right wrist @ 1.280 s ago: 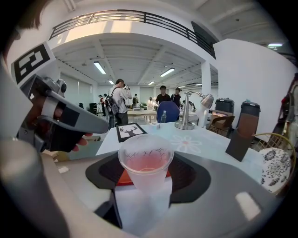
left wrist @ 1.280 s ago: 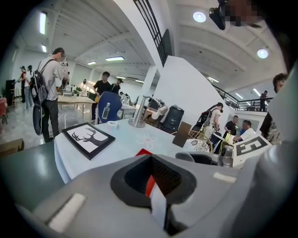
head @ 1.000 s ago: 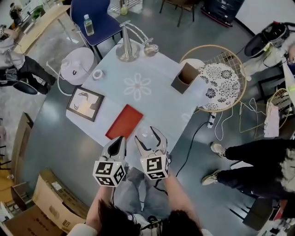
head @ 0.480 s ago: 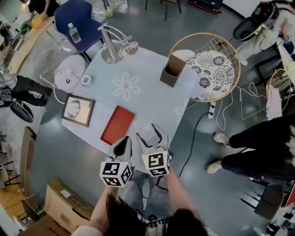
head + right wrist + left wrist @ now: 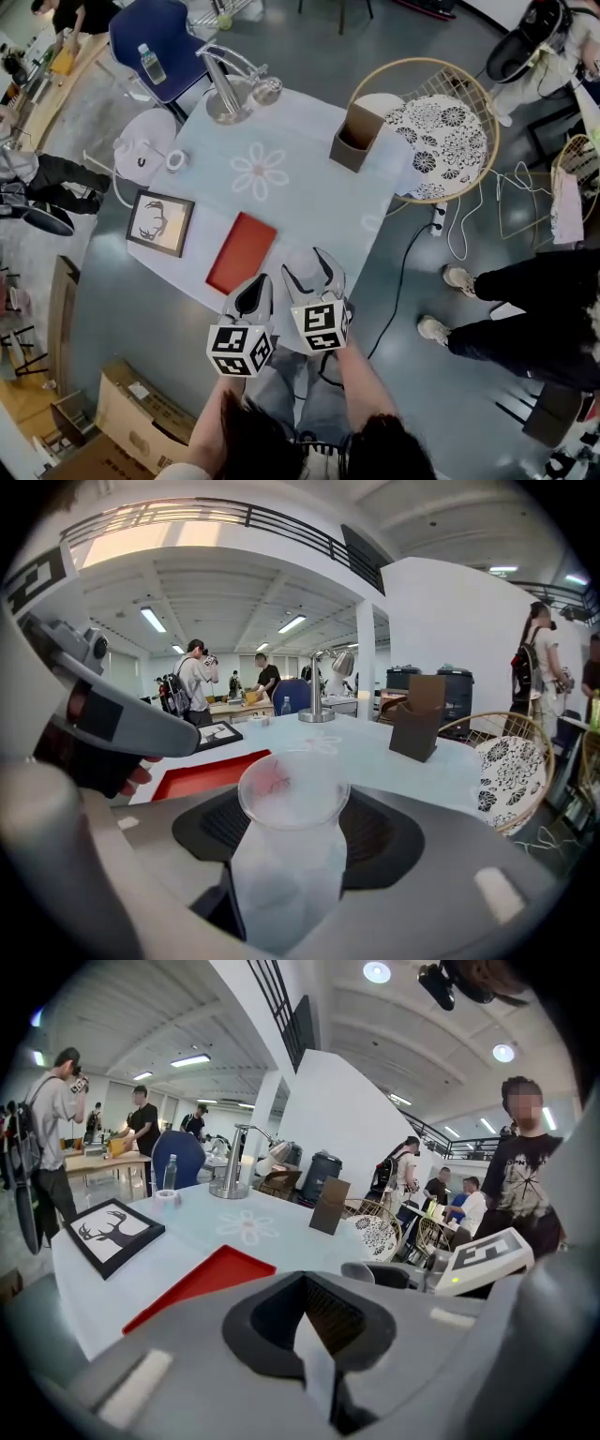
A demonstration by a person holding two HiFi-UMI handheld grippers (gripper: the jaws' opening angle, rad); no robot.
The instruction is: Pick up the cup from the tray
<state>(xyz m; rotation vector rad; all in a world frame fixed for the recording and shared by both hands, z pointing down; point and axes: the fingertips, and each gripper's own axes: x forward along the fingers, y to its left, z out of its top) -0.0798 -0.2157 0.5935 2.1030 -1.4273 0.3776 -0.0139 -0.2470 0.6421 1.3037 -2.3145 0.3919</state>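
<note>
1. Cup of frosted translucent plastic (image 5: 290, 855) stands upright, mouth up, gripped between the jaws of the right gripper (image 5: 307, 270), which clamp its lower body from both sides.
2. In the head view the cup is off the flat red rectangular tray (image 5: 242, 251), just beside the tray's near right corner and over the near edge of the pale blue table (image 5: 309, 192).
3. Left gripper (image 5: 254, 289) hangs just left of the right one, its jaws pressed together with nothing between them.
4. Farther along the table lie a black-framed deer picture (image 5: 161, 223), a brown open-topped box (image 5: 356, 138) and a silver desk lamp (image 5: 230, 89).
</note>
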